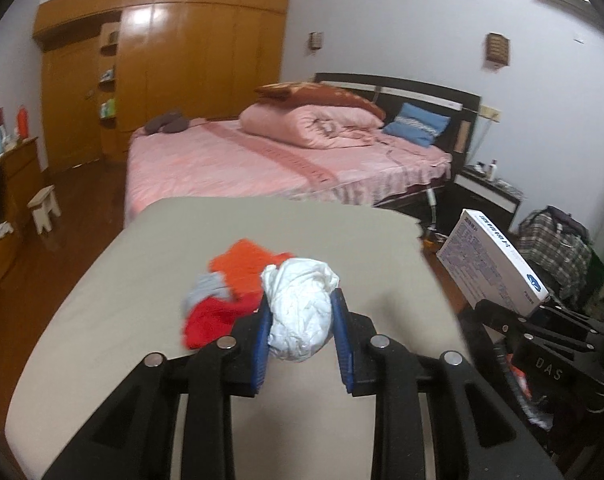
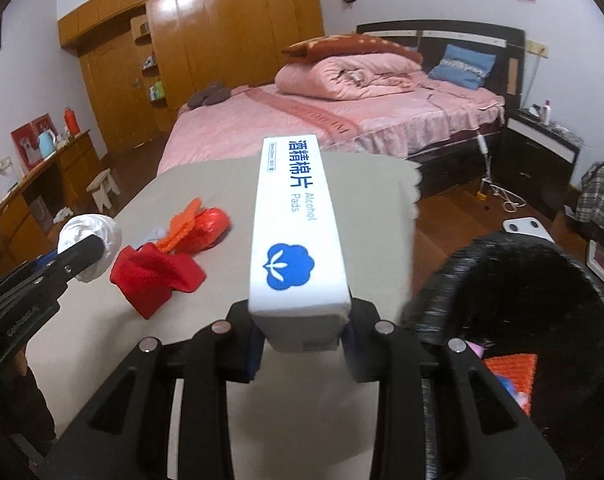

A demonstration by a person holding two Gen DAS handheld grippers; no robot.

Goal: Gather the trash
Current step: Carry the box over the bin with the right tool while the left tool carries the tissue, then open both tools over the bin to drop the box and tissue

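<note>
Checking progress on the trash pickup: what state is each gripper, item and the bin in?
left gripper: shut on crumpled white paper, lifted off the table
right gripper: shut on alcohol pads box, lifted
red and orange scraps: lying loose on the table
black bin: open, some trash inside

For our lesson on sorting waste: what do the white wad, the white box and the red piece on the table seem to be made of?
White wad: probably tissue or thin paper, matte, sharply crumpled.
White box: likely printed card, smooth, with crisp edges and blue lettering.
Red piece: looks like matte paper or cloth with soft folds; I can't tell which.
</note>
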